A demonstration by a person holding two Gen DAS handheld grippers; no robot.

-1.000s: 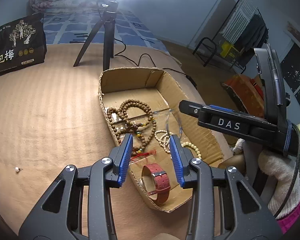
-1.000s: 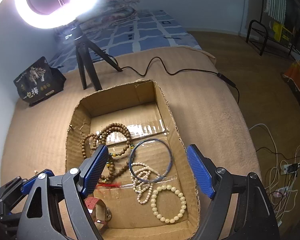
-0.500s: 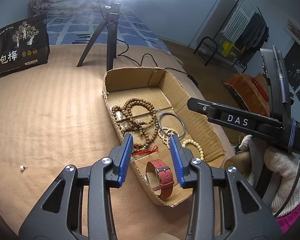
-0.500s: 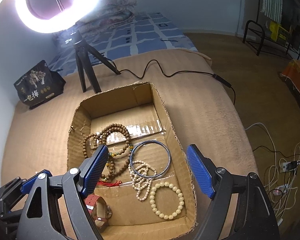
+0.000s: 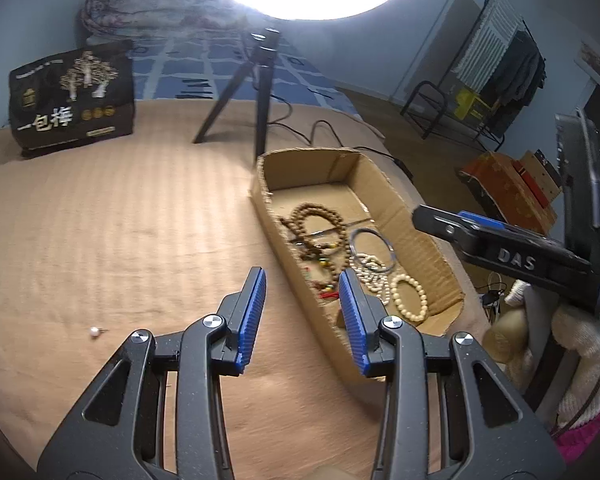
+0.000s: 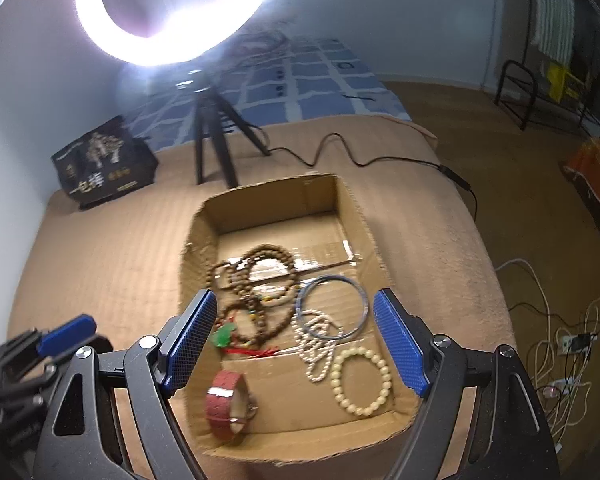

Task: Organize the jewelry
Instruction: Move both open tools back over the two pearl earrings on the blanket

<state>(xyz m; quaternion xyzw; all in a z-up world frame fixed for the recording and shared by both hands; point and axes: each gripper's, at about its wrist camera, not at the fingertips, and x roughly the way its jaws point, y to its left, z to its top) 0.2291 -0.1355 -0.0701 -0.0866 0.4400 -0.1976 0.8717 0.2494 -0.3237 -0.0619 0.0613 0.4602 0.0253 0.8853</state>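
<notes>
- Open brown cardboard box (image 6: 356, 216) contains brown wooden bead strands (image 6: 260, 276), silver bangle (image 6: 332, 307), white pearl strand (image 6: 316, 344), cream bead bracelet (image 6: 360, 380), red leather watch (image 6: 226, 400), and possibly a green pendant (image 6: 224, 335).
- Left gripper (image 5: 302, 316): jaws parted, empty, over the box's left wall.
- Right gripper (image 6: 296, 340): jaws wide, empty, above the box.

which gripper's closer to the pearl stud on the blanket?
Left. The left hand-held gripper hangs over the blanket, the pearl stud just to its left. The right hand-held gripper is over the box, which is farther away.
</notes>
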